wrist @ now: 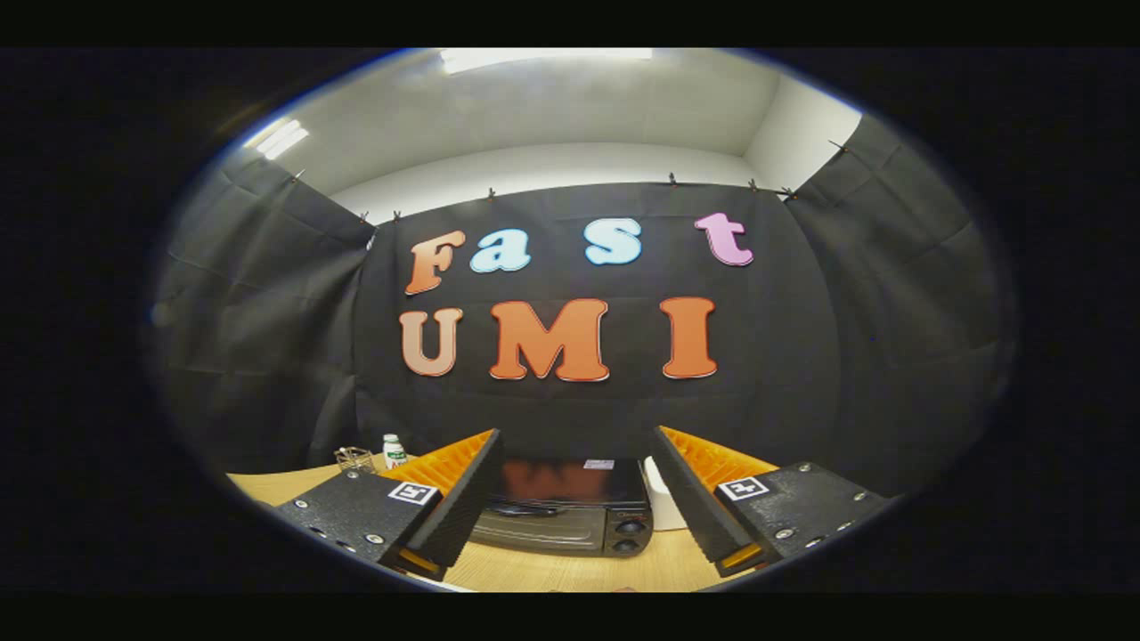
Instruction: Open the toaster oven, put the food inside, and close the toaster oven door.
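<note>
One rigid, heavy toaster oven [570, 512] sits shut on the counter [552, 570]; its door handle [525, 511] looks graspable. The claw [570, 525] is spread open, empty.

No text on the toaster oven [565, 512] is readable.

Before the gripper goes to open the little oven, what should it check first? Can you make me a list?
1. Toaster oven door shut: ok, it looks closed, so opening comes first.
2. Gripper free: ok, the fingers are spread wide with nothing between them.
3. Oven lined up: ok, it sits on the wooden table just ahead, between the fingers.
4. Door handle in sight: ok, a dark bar across the door's top.
5. Things near the oven: a white object stands close beside it; mind it.
6. Where the food is: cannot tell; a small bottle and a wire basket stand further off.
</note>
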A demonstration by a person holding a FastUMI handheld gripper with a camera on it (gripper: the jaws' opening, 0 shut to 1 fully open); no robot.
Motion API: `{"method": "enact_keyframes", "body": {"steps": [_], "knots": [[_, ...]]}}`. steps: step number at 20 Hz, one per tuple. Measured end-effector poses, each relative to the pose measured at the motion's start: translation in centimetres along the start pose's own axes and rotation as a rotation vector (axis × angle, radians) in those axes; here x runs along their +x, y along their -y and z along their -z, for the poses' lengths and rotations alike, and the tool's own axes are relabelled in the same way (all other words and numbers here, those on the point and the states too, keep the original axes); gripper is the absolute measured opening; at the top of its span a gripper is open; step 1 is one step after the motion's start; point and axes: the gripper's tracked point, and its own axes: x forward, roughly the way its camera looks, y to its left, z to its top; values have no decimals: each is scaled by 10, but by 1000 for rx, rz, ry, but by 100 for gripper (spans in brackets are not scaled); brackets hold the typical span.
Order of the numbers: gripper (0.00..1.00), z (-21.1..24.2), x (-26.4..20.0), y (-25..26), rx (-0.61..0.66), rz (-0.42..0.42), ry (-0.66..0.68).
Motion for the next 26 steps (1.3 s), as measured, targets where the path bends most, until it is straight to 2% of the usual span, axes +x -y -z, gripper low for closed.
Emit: {"method": "enact_keyframes", "body": {"steps": [9, 14, 20, 26], "knots": [[98, 22, 21, -20, 13, -23, -9], [98, 37, 35, -19, 21, -4, -19], [98, 75, 57, -23, 16, 15, -104], [99, 101, 74, -45, -5, -5, -138]]}}
